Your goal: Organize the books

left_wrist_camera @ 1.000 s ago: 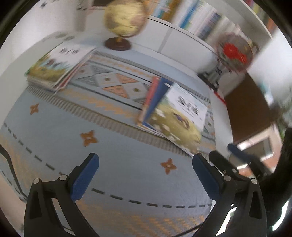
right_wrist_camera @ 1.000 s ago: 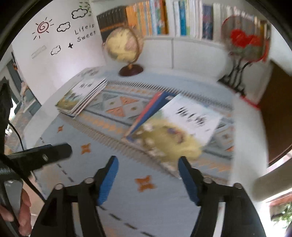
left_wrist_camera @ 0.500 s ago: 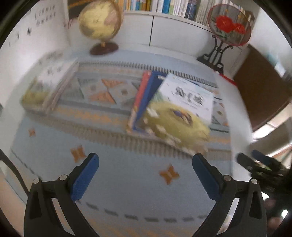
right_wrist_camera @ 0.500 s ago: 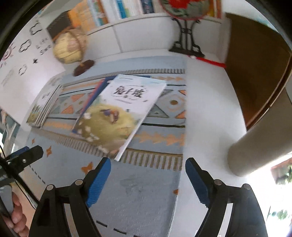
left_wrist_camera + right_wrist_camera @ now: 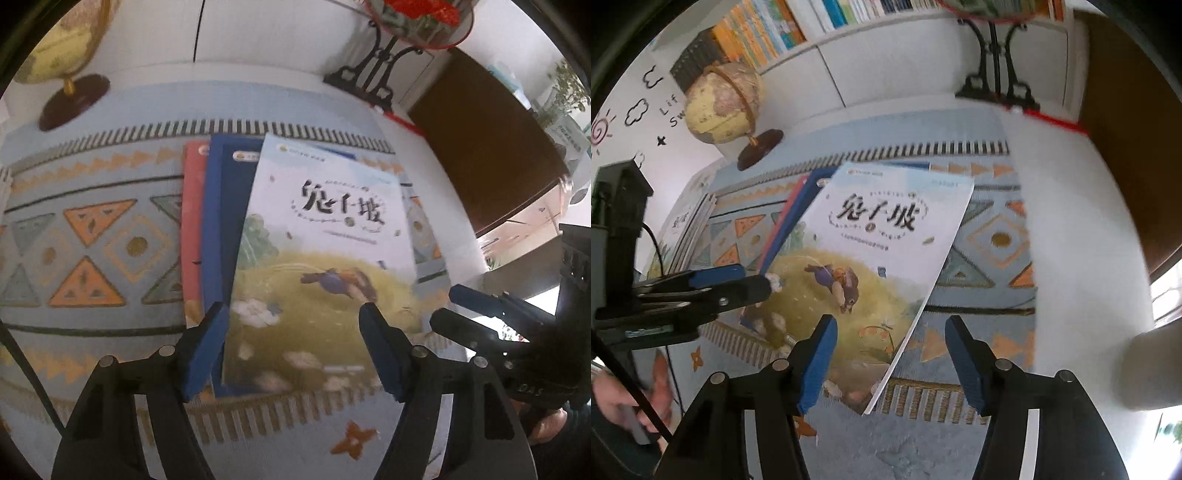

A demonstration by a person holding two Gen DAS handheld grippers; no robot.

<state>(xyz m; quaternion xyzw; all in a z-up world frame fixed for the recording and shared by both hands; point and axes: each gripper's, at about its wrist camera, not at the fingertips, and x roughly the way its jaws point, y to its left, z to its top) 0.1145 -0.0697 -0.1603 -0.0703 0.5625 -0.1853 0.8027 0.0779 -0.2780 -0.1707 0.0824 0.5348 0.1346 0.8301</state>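
Top book (image 5: 325,258), pale cover w/ a yellow meadow, lies askew on a blue book (image 5: 225,229) and a red book (image 5: 192,221), all on the patterned cloth (image 5: 92,236) over the desk. Left hand-held gripper (image 5: 295,336) hangs over the top book's near-left part, jaws approx half open, just been closing, pads not pressing it. Right hand-held gripper (image 5: 890,354) straddles its right edge, also half open & just closing, nothing gripped. Globe (image 5: 720,103) stands at back left.
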